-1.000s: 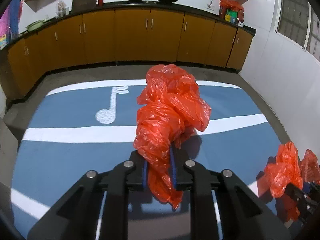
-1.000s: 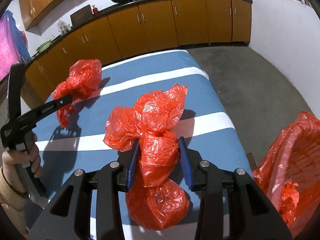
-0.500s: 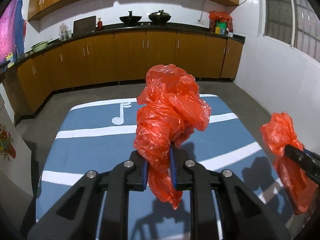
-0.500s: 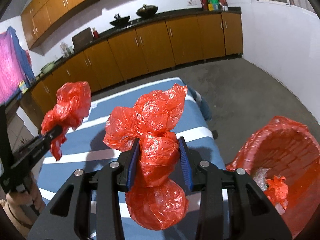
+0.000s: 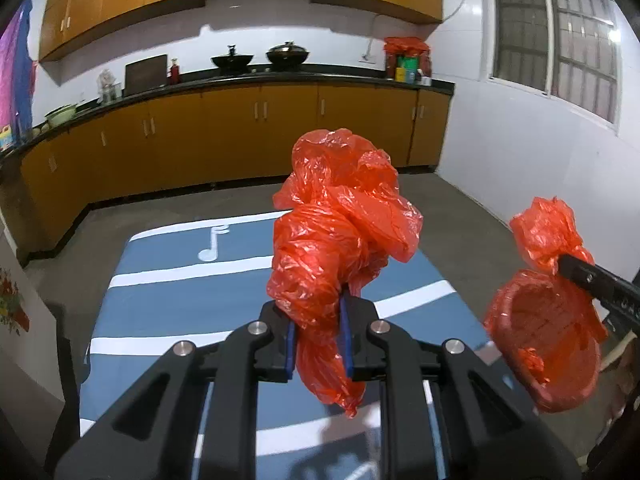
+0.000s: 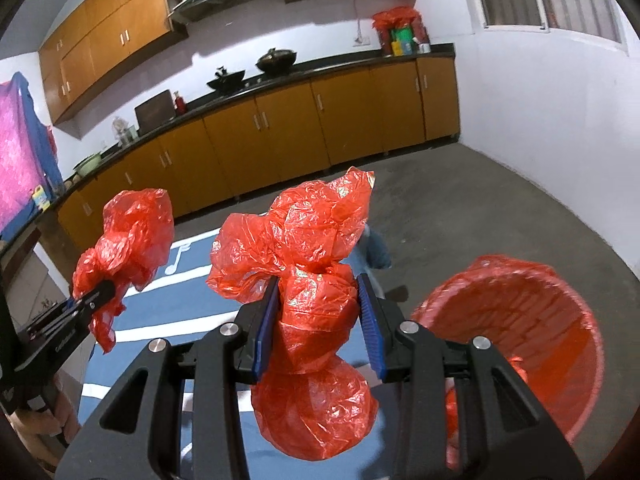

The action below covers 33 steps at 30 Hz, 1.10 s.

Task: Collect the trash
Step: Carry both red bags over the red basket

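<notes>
My left gripper [image 5: 318, 336] is shut on a crumpled red plastic bag [image 5: 340, 232], held in the air above the blue striped table [image 5: 180, 300]. My right gripper [image 6: 318, 326] is shut on a knotted red plastic bag [image 6: 316, 304] with a round bulge hanging below the jaws. Each view shows the other gripper too: the right one with its bag [image 5: 548, 236] at the right edge, the left one with its bag [image 6: 128, 232] at the left. A bin lined with red plastic [image 6: 532, 320] stands on the floor to the right, also visible as the red-lined bin [image 5: 544, 336].
Orange kitchen cabinets [image 5: 240, 132] under a black counter run along the far wall, with woks and bottles on top. Grey concrete floor [image 6: 480, 208] lies between the table and the white right wall. A person's hand [image 6: 28, 428] holds the left gripper's handle.
Both grippers have risen and pulled back from the table with their bags still gripped. The red-lined bin has come fully into view at the right.
</notes>
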Each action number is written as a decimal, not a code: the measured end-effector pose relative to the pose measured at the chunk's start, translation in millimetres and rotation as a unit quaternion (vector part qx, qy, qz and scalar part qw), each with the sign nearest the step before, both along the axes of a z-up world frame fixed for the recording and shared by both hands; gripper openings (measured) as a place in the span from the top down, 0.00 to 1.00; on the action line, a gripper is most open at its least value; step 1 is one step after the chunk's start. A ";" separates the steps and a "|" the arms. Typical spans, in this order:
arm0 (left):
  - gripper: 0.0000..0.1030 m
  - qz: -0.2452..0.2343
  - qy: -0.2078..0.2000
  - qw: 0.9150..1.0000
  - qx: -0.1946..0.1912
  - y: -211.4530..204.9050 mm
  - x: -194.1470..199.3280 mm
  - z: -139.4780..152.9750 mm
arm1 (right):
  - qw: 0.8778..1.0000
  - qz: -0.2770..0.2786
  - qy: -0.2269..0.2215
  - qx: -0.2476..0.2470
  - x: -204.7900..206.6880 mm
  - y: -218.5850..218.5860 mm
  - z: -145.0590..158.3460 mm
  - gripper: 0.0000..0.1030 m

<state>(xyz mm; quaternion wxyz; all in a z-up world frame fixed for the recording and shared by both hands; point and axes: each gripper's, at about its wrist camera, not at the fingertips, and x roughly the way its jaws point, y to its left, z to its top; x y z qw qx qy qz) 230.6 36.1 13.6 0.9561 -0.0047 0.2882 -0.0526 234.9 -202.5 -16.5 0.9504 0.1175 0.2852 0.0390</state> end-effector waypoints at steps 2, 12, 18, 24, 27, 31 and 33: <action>0.83 -0.008 -0.002 1.000 0.000 -7.6 -5.0 3.2 | 1.000 -0.006 -0.002 0.003 -5.0 -8.0 2.4 0.62; 0.83 -0.051 -0.009 0.999 -0.004 -46.9 -23.1 13.3 | 0.999 -0.044 -0.010 0.001 -29.8 -42.9 8.4 0.62; 0.83 -0.085 -0.008 0.996 -0.010 -77.8 -26.7 16.6 | 0.997 -0.074 -0.011 0.003 -43.2 -72.5 10.3 0.62; 0.83 -0.119 -0.005 0.993 -0.013 -113.1 -29.0 14.4 | 0.994 -0.105 -0.008 0.007 -53.9 -98.3 8.2 0.62; 0.83 -0.137 -0.002 0.990 -0.015 -129.0 -28.6 12.6 | 0.993 -0.118 -0.007 0.008 -58.5 -108.7 6.4 0.62; 0.83 -0.159 0.006 0.987 -0.022 -151.4 -25.2 10.1 | 0.991 -0.136 -0.003 0.010 -64.7 -122.4 2.5 0.62; 0.83 -0.167 0.010 0.986 -0.024 -162.7 -25.8 8.1 | 0.990 -0.143 0.000 0.010 -67.4 -127.2 0.5 0.62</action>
